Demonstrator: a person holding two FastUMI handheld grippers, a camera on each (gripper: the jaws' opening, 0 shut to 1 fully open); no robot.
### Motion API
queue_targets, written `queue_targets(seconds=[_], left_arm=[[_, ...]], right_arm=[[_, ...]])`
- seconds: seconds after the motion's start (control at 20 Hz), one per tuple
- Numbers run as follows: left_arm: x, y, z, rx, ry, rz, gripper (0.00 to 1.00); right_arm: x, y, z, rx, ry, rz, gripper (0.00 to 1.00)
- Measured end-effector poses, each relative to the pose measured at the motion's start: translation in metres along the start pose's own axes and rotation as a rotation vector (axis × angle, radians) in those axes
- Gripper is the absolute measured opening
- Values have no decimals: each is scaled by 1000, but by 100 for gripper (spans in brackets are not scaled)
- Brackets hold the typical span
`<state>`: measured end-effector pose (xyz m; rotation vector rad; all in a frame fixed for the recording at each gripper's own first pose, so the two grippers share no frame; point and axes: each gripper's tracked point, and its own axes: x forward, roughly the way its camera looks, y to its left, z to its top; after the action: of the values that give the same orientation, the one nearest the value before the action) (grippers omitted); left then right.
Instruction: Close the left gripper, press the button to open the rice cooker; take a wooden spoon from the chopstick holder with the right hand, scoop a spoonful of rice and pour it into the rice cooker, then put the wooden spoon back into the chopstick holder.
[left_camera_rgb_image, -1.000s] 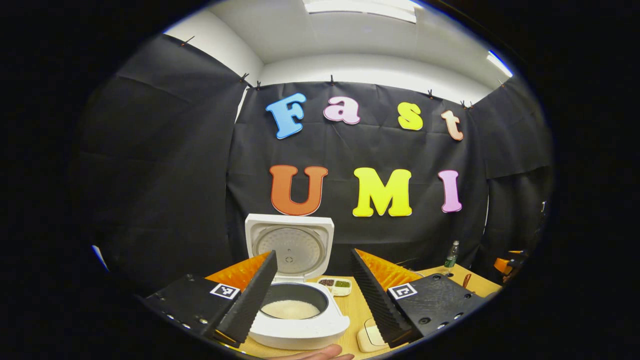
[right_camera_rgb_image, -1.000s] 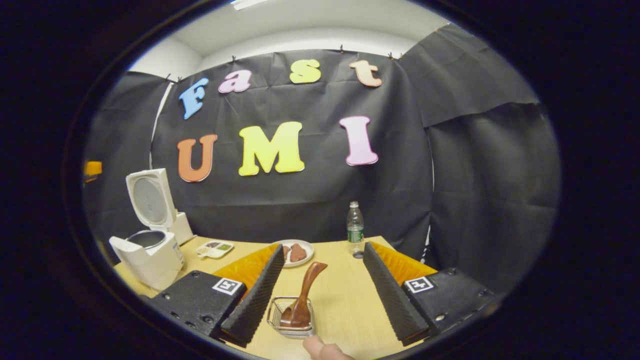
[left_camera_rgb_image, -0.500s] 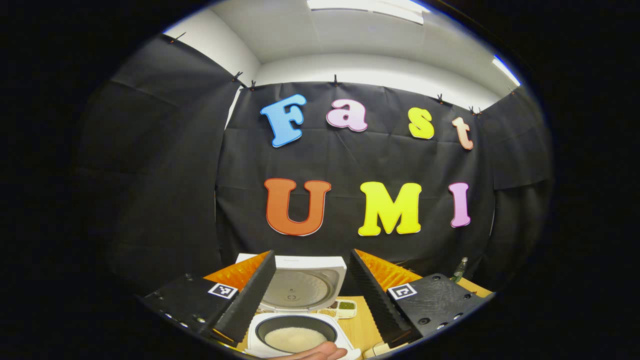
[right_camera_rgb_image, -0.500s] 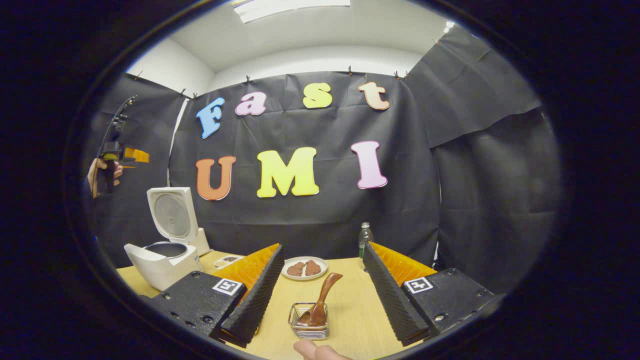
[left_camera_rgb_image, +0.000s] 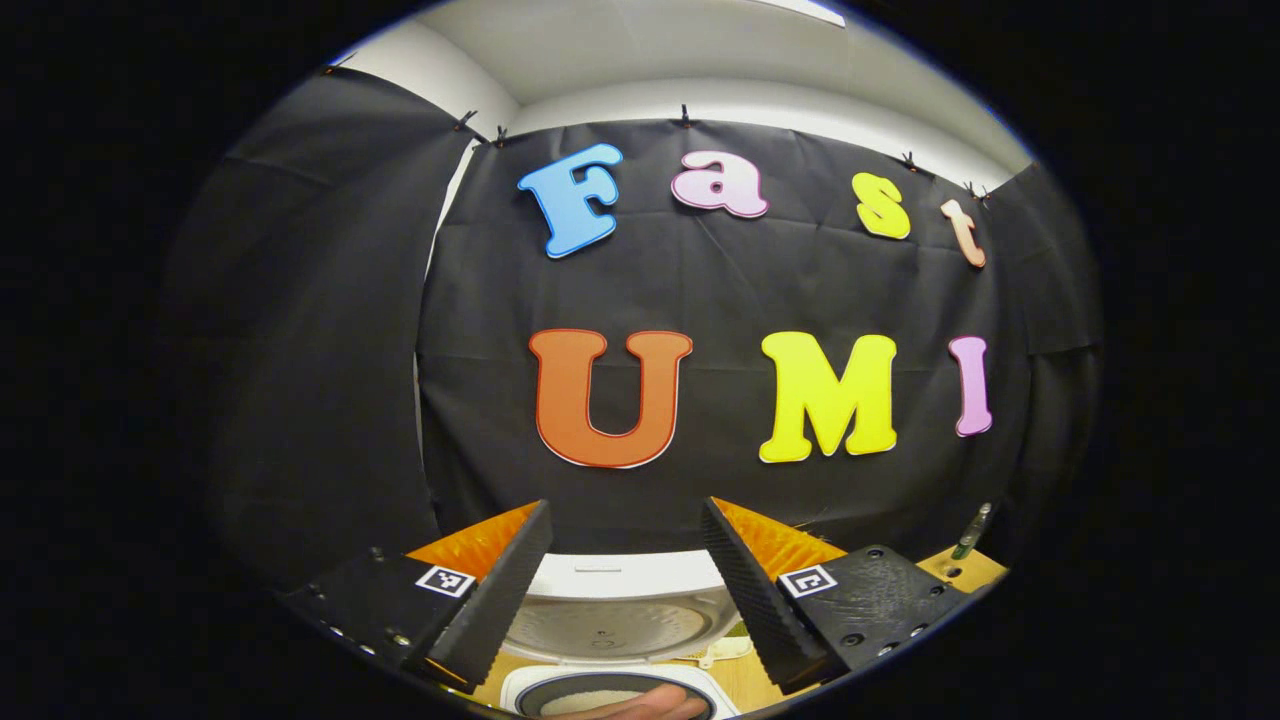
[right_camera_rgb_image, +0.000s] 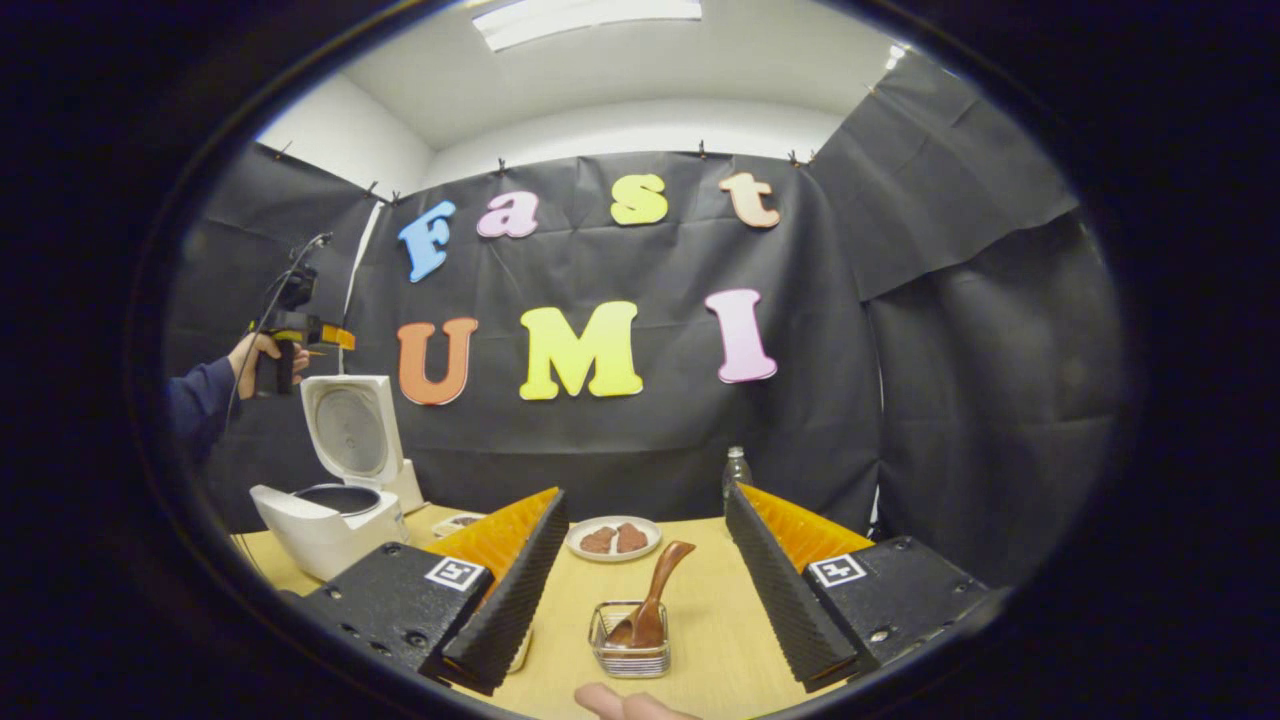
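Both pairs of jaws stand wide apart with nothing between the fingers. In the left gripper view the left gripper (left_camera_rgb_image: 625, 515) is raised above the white rice cooker (left_camera_rgb_image: 620, 625), whose round-ribbed lid (left_camera_rgb_image: 615, 615) is swung up and open; just below it, at the bottom edge, the dark rim of the inner pot (left_camera_rgb_image: 600, 688) shows with pale rice inside, and a fingertip of the person's hand (left_camera_rgb_image: 650, 706) crosses in front of it. Off to the right lies a strip of the light wooden table (left_camera_rgb_image: 965, 572)

In the right gripper view the right gripper (right_camera_rgb_image: 645, 500) hovers over the table, pointing at the small clear wire-framed chopstick holder (right_camera_rgb_image: 630, 655) that sits between its fingers, a little nearer the left one and touching neither. The brown wooden spoon (right_camera_rgb_image: 652, 605) stands in the holder bowl down, its handle leaning up and to the right. Behind the holder rests a round white plate (right_camera_rgb_image: 613, 537) carrying two brown pieces of food, and farther back, near the black cloth wall, a clear plastic bottle (right_camera_rgb_image: 736, 468) stands upright, partly hidden by the right finger. A fingertip of the holding hand (right_camera_rgb_image: 615, 702) shows at the bottom edge. At the far left of this view the rice cooker sits on the table corner with its lid upright, a small divided dish (right_camera_rgb_image: 455, 522) lies beside it, and above it the other gripper is held in a hand (right_camera_rgb_image: 262, 352) with a dark blue sleeve (right_camera_rgb_image: 198, 405), well clear of the cooker
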<state>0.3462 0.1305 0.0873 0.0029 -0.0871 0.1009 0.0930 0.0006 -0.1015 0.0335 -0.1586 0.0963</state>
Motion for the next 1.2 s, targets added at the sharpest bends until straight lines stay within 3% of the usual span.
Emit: queue_targets(seconds=[0.35,0.45,0.55,1.2], left_arm=[[42,10,-44,-46,134,41,94],[40,13,-49,-17,156,53,96],[32,10,-52,25,182,58,96],[-70,-6,-82,12,333,48,96]], right_arm=[[-14,1,-2,-4,-18,-47,99],[-22,6,-2,15,-27,-39,100],[-28,9,-5,4,-14,-34,100],[-102,37,2,22,-3,31,100]])
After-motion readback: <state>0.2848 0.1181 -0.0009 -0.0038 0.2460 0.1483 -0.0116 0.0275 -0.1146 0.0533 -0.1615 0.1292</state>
